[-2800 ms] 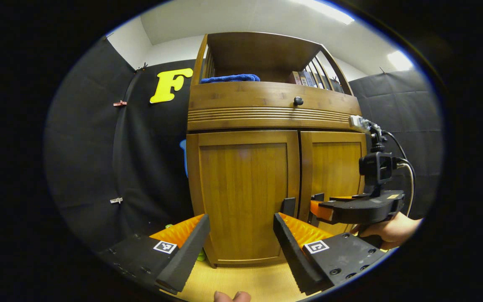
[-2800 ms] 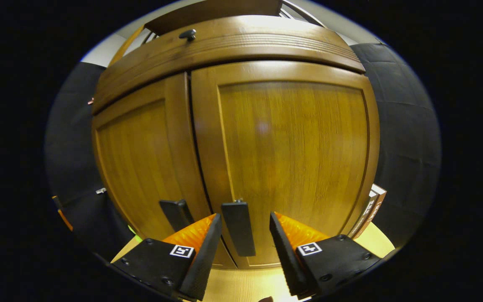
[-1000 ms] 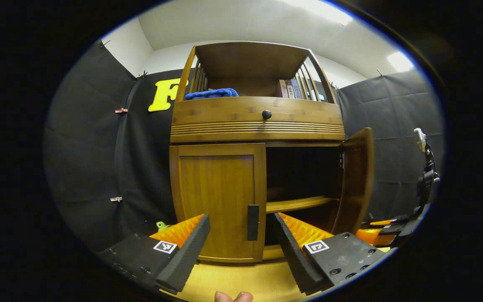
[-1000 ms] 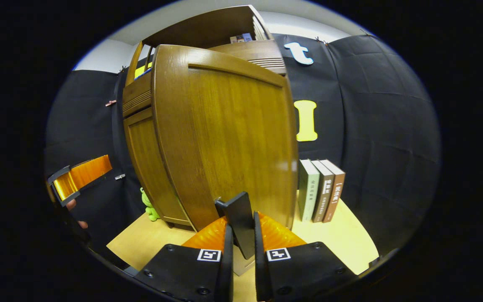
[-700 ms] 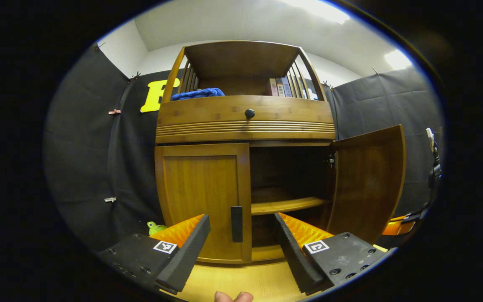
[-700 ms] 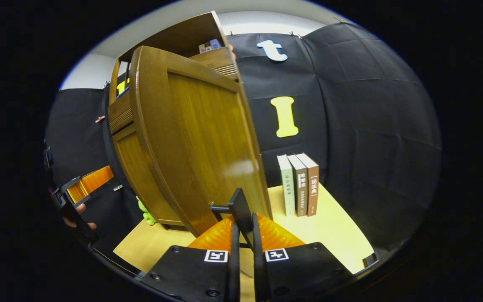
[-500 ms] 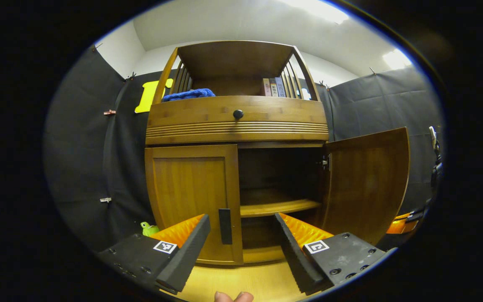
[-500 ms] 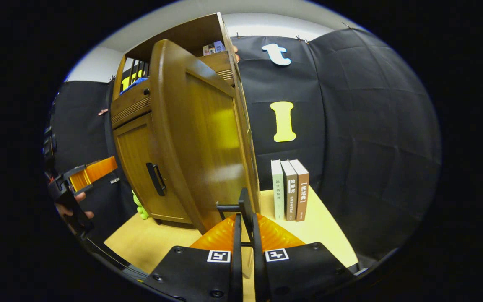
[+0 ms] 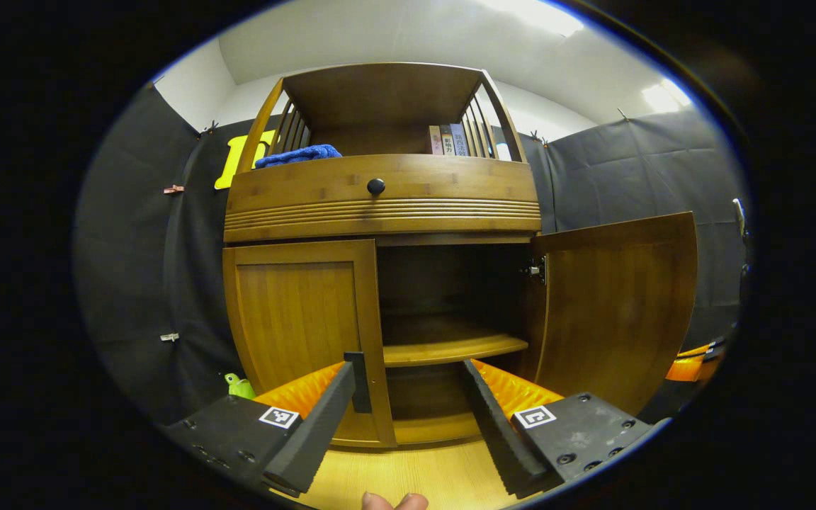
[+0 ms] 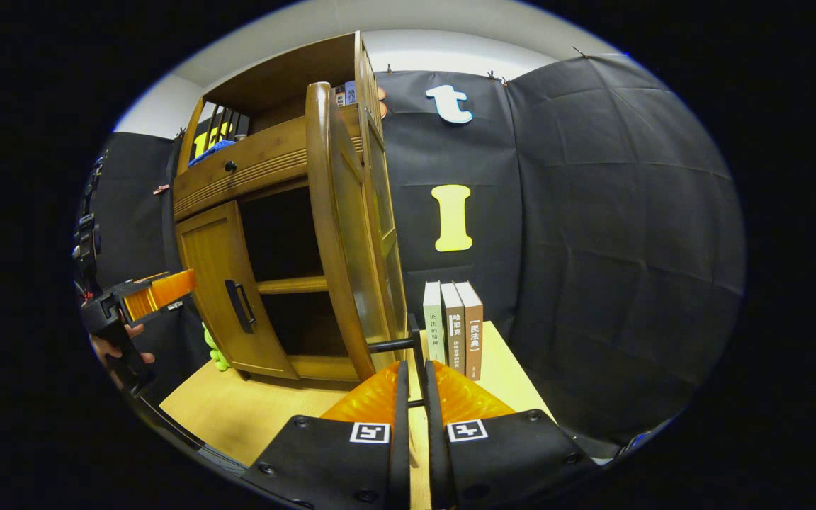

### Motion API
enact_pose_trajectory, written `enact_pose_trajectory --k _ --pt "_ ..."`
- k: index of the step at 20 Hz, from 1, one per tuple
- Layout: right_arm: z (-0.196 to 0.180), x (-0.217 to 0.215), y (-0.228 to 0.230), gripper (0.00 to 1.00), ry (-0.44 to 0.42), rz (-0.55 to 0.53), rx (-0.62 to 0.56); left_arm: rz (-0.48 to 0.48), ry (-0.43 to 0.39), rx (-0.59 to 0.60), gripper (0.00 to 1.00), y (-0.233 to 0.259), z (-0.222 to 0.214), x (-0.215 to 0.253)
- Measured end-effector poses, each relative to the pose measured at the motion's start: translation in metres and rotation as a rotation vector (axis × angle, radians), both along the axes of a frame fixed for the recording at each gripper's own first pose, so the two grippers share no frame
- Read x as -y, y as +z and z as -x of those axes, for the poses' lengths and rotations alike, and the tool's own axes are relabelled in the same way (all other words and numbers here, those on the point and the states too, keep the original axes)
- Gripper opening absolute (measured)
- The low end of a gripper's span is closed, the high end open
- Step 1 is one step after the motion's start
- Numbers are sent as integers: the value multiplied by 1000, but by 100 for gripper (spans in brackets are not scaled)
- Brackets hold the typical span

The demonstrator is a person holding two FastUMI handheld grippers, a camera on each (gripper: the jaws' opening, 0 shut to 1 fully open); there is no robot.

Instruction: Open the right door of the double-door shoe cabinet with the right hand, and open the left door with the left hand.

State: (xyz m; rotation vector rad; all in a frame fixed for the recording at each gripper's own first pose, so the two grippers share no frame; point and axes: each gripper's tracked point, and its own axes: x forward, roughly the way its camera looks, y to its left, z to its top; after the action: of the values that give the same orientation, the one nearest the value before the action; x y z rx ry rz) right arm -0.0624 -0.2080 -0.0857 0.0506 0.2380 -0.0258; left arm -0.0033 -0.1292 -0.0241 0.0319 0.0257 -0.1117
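Note:
The wooden shoe cabinet stands on a light table. Its right door is swung wide open, showing a dark inside with one shelf. The left door is closed, its dark handle just inside my left gripper's left finger. My left gripper is open in front of it. In the right gripper view the right door is seen edge-on, and my right gripper is shut on its handle. The left gripper and a hand show far left there.
Three books stand on the table right of the cabinet, close behind the open door. A small green toy sits at the cabinet's left foot. A blue cloth and books lie on the top shelf.
The right door has swung from closed to wide open with my right gripper shut on its handle. My left gripper has shifted right, so the left door's handle now sits by its left finger.

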Motion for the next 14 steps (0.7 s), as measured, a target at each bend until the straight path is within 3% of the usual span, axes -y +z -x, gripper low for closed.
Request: enact_pose_trajectory --k 2,3,6,8,14 --pt "5 6 8 15 -26 25 19 7 3 -6 93 -1 -4 -1" --pt "8 4 16 24 -33 25 27 7 4 -5 93 -2 -7 -2" --pt "27 16 43 68 -108 19 90 -12 7 -2 95 -7 -17 -6" --pt "40 9 53 98 -111 -12 111 -22 6 -5 93 -14 -27 -10" --pt "71 -20 57 98 -89 -17 105 -58 51 -37 93 -49 -74 -33"
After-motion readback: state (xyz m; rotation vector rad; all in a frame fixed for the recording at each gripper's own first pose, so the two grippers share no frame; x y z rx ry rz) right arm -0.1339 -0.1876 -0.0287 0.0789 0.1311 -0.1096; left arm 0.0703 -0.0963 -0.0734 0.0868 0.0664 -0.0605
